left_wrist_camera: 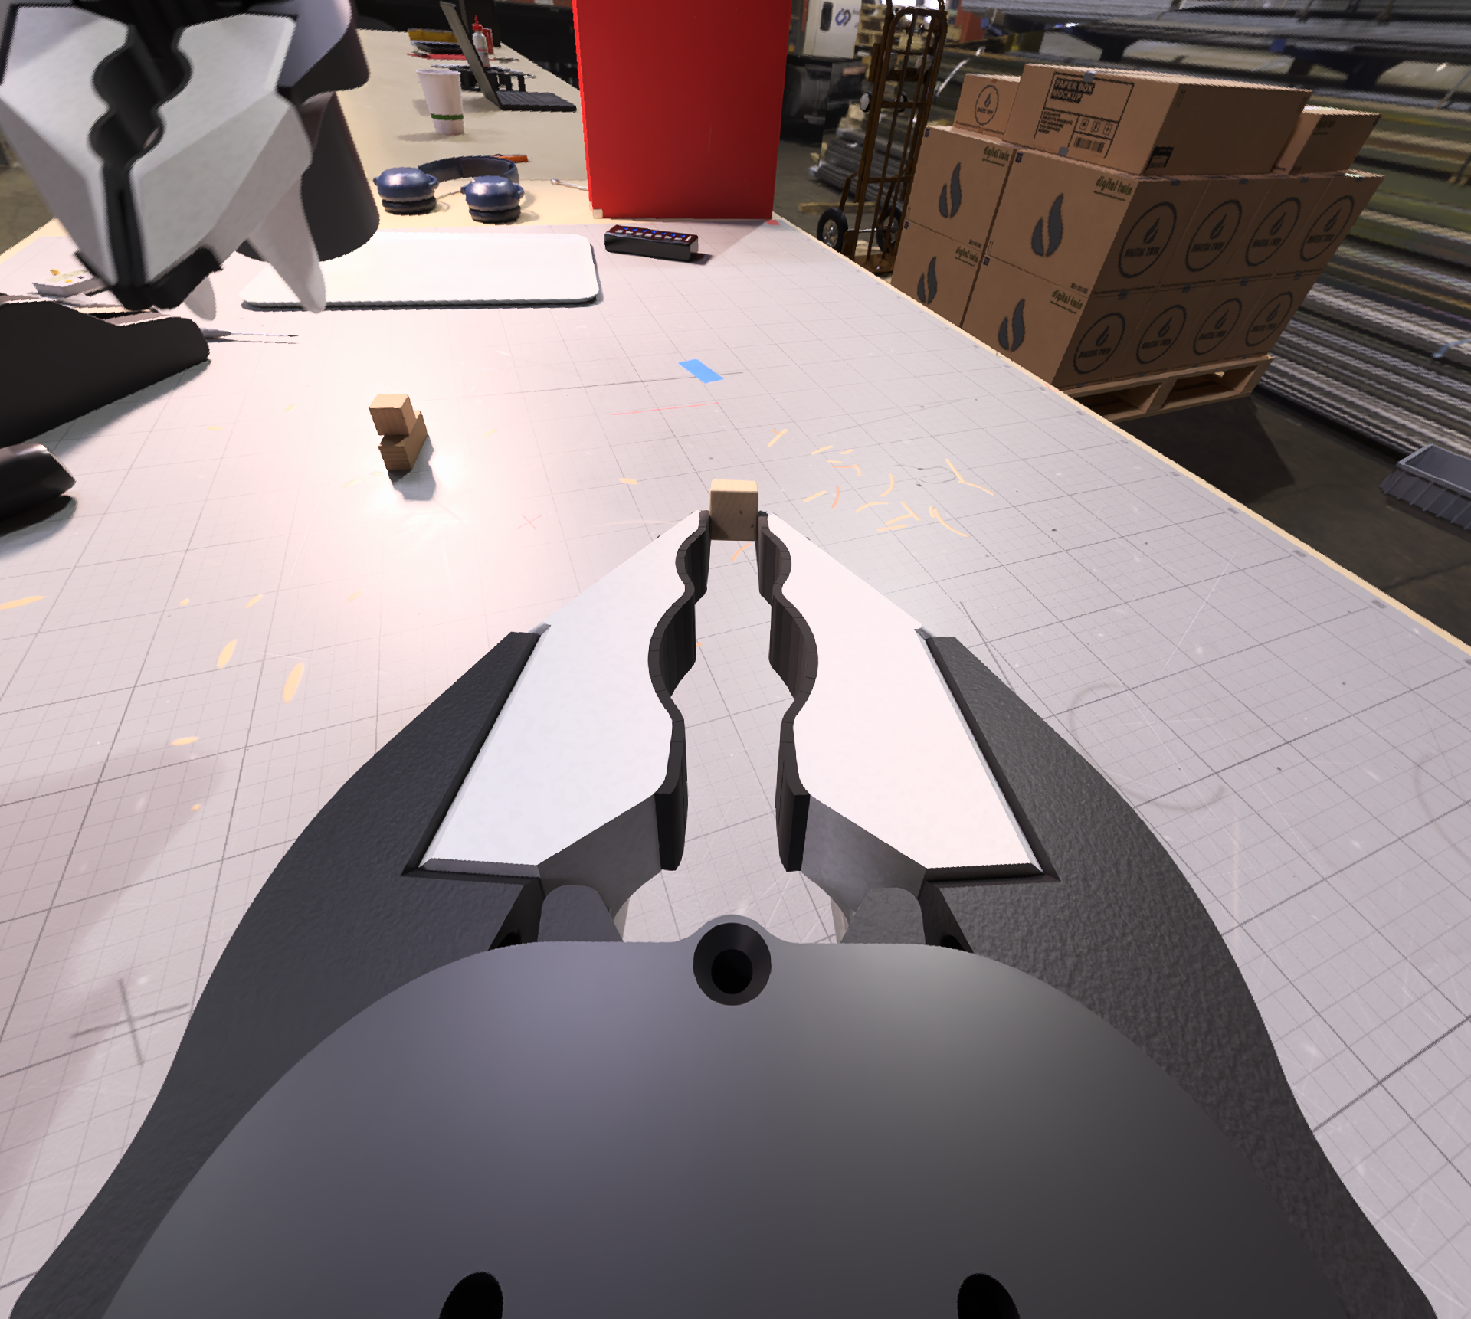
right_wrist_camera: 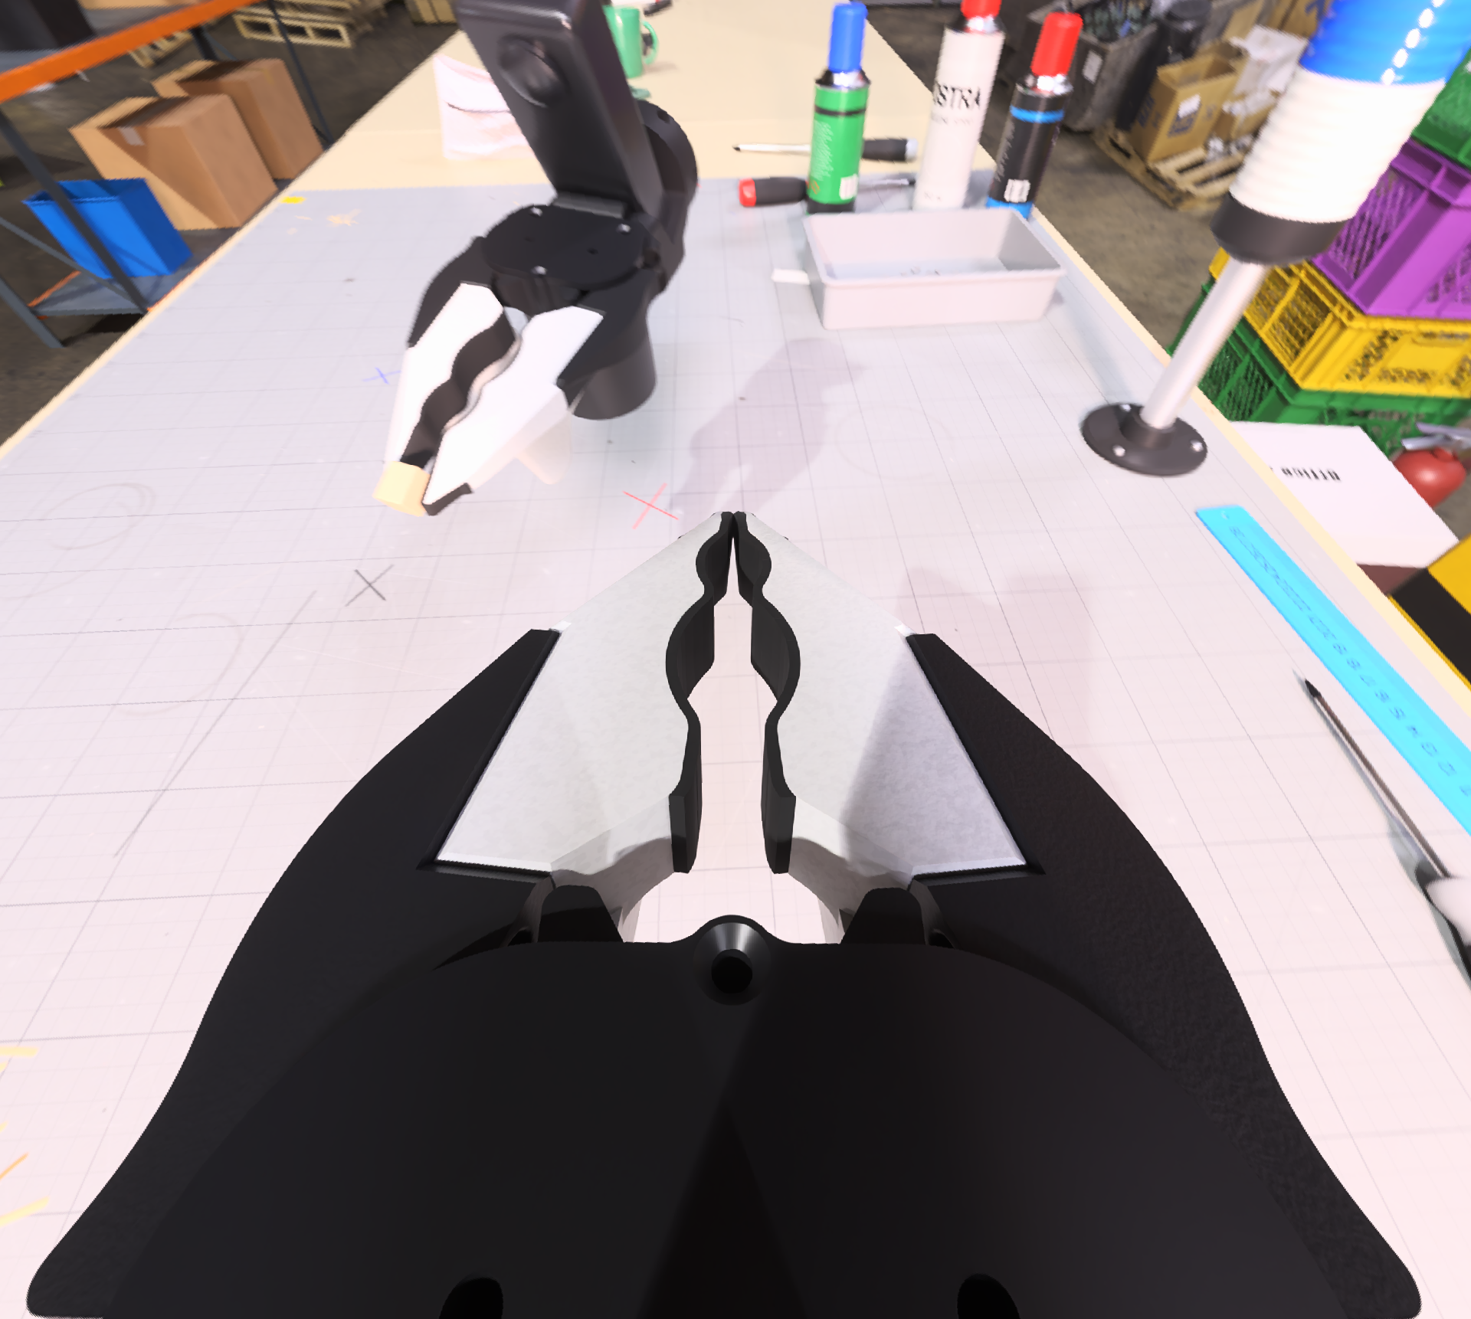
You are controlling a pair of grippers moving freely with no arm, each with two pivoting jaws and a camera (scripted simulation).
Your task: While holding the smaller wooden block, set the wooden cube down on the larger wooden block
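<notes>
Bright, soft shadows, wide-angle edge distortion, blurred background.

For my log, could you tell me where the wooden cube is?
In the left wrist view, the wooden cube sits atop the larger wooden block, left of the left gripper.

Tabletop (left_wrist_camera: 796,763): pale gridded mat w/ scratches, orange flecks, pencil crosses. Left wrist view: two stacked wooden blocks (left_wrist_camera: 400,433) at 10 o'clock, top one skewed; blue tape strip (left_wrist_camera: 701,370) at 12; white pad (left_wrist_camera: 446,270) further at 11, black bar device (left_wrist_camera: 651,242) just right of it, red upright panel (left_wrist_camera: 684,67) behind. Headphones (left_wrist_camera: 450,190) & paper cup (left_wrist_camera: 442,99) beyond. Right wrist view: grey tray (right_wrist_camera: 931,278) at 1 o'clock, three spray cans (right_wrist_camera: 955,87) behind it, pole base (right_wrist_camera: 1142,441) at 2, blue ruler (right_wrist_camera: 1345,652) at 3.
</notes>
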